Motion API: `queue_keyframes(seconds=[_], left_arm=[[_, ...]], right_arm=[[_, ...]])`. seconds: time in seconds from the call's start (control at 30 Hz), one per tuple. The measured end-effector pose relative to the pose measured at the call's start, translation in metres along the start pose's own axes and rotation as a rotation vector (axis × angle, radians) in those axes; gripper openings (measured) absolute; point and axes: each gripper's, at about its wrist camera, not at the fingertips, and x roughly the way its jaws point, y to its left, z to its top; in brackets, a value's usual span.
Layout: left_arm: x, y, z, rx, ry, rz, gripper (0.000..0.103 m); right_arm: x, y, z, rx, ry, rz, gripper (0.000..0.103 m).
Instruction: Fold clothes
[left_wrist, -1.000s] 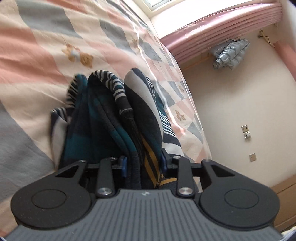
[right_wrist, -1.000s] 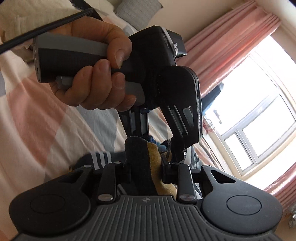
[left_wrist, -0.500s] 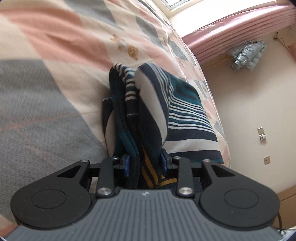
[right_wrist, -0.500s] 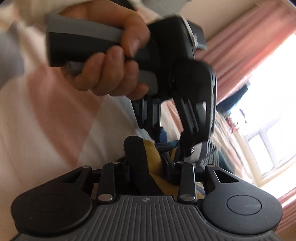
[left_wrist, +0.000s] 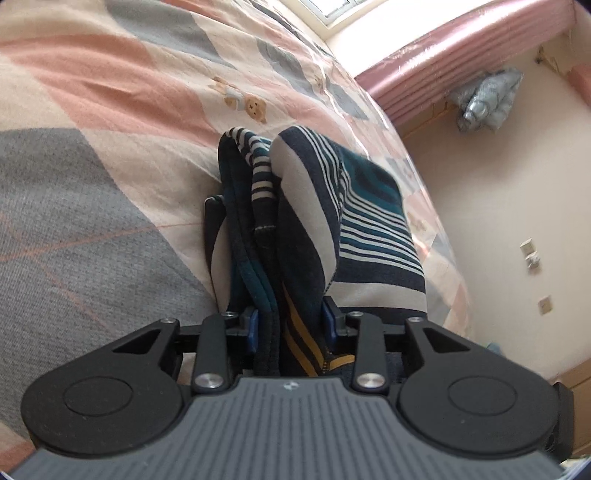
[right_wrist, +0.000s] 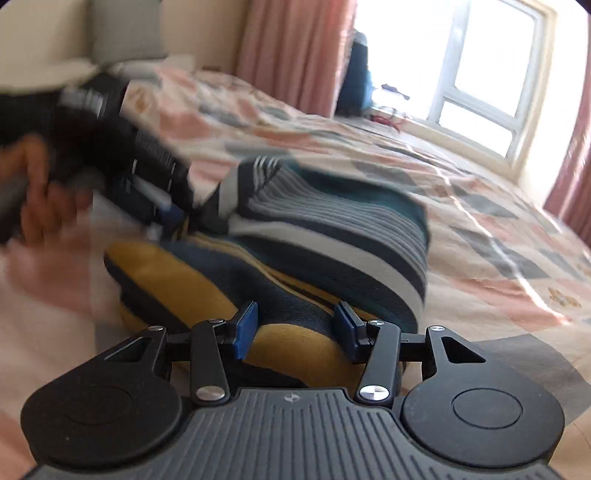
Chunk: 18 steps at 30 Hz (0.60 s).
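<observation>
No words, brand names or numbers can be read in either view; only a tiny pale emblem, too small to make out, sits on each grey gripper body

Gripper: the black two-finger left gripper (left_wrist: 290, 325) with blue pads (left_wrist: 252, 328) is clamped on bunched cloth; both fingers press the fabric from either side
Garment: a navy, teal and white striped knit garment with mustard-yellow bands (left_wrist: 306, 229) stands in several thick folds rising from the jaws; its far part lies flat on the bed
Bed: a quilted patchwork bedspread of pink, grey and cream squares with small teddy-bear prints (left_wrist: 110, 110) lies under the garment
Room: pink pleated curtains (left_wrist: 461, 51) hang at upper right; a silvery-blue puffy jacket (left_wrist: 487, 99) hangs on the cream wall (left_wrist: 498, 206)
</observation>
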Motion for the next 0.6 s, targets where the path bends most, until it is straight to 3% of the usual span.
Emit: queue_keyframes(seconds=[0.17, 0.27, 0.33, 0.43, 0.5, 0.6], left_arm=[[-0.048, -0.040, -0.008, 0.097, -0.084, 0.137, 0.022], [-0.071, -0.068, -0.020, 0.142, -0.136, 0.163, 0.022], [-0.065, -0.087, -0.032, 0.198, -0.114, 0.138, 0.022], [-0.029, -0.095, -0.058, 0.322, -0.052, 0.186, 0.020], [-0.016, -0.082, -0.078, 0.356, -0.075, 0.222, 0.022], [-0.016, -0.076, -0.084, 0.343, -0.110, 0.222, 0.022]], right_arm=[[0.009, 0.004, -0.008, 0.005, -0.009, 0.004, 0.049], [0.012, 0.014, -0.010, -0.010, -0.026, 0.004, 0.049], [0.003, 0.022, -0.011, -0.011, -0.034, 0.005, 0.049], [-0.002, 0.023, -0.011, -0.009, -0.048, 0.010, 0.050], [-0.006, 0.024, -0.017, -0.006, -0.049, 0.029, 0.050], [-0.005, 0.023, -0.017, -0.041, -0.044, 0.048, 0.050]])
